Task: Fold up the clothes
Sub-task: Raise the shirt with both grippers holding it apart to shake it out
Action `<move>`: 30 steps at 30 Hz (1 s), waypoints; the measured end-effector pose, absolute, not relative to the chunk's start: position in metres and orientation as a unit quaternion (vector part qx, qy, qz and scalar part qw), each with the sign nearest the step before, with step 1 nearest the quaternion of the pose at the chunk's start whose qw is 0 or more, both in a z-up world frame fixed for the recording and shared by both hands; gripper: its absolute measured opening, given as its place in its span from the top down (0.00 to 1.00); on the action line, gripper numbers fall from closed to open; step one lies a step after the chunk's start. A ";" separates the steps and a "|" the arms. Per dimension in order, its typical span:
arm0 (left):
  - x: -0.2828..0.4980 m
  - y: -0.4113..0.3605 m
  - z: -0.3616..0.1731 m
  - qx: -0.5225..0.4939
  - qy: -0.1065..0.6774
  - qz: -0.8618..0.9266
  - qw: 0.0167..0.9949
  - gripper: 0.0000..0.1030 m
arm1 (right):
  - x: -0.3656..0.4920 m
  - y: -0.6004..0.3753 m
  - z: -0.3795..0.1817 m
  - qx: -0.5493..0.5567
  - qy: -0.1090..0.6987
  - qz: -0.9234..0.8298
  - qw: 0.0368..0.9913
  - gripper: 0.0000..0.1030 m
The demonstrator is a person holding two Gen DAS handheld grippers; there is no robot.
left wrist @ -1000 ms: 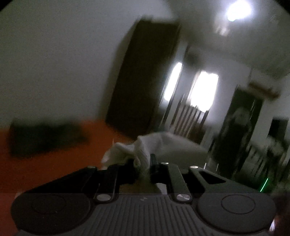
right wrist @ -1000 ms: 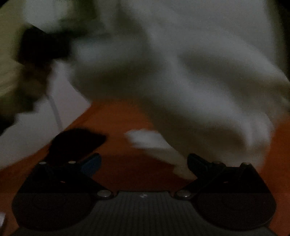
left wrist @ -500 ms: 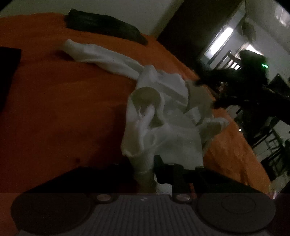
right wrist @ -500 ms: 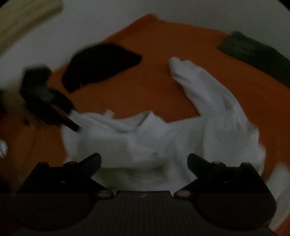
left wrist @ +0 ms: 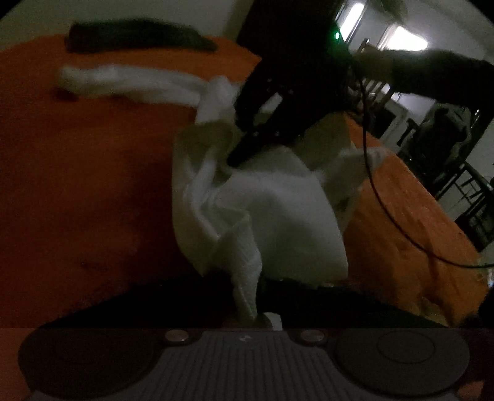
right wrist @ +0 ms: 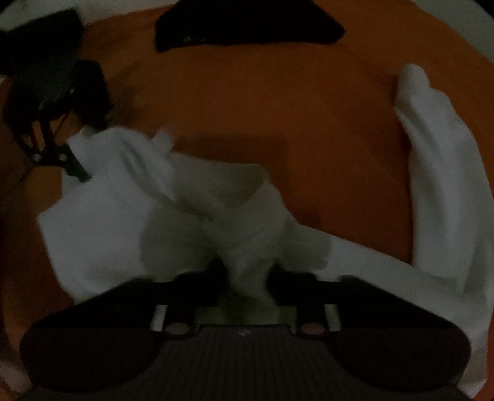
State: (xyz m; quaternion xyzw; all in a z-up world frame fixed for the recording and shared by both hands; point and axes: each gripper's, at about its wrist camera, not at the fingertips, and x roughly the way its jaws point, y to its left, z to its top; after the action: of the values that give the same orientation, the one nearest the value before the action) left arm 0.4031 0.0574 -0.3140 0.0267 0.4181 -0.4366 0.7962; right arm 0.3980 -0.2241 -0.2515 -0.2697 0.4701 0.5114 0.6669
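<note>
White knit garment [right wrist: 129, 222], long-sleeved, crumpled in a heap on an orange bed cover [right wrist: 278, 108]; fabric soft, limp, ribbed at the bunched edges, lying in loose folds and not yet spread flat.

Item 1, right gripper [right wrist: 247, 277]: fingers have just been closing and now pinch a gathered ridge of the cloth directly at 12 o'clock of them, the fabric rising between both pads.

Item 2, left gripper [left wrist: 256, 308]: fingers clenched on a ribbed hem or cuff strip, the rest of the garment fanning out toward 12 o'clock in the left wrist view. In the right wrist view this same gripper sits at 10 o'clock, on the cloth's far corner.

Item 3, key relation: both grips are already on the cloth, well apart, with the bulk of the body slack between them. 1 sleeve [right wrist: 432, 148] trails free from the right gripper toward 2 o'clock, its long axis running away up the bed. Judgement: the next move likely depends on drawing the 2 held points apart to flatten the body; the loose sleeve may drag or twist under it.

Item 4, other: dark folded clothing [right wrist: 247, 27] at 12 o'clock, apart from the white piece.
</note>
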 end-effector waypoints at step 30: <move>0.348 -0.061 0.217 0.114 -0.277 -0.040 0.953 0.95 | 0.213 -0.286 0.210 -0.049 -0.365 -0.082 0.926 0.93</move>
State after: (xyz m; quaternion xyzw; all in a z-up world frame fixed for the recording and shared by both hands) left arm 0.3478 -0.0610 0.2165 0.1138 -0.2771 -0.0398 0.9532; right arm 0.2131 -0.2858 0.2100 -0.0494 -0.3647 -0.0824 0.9261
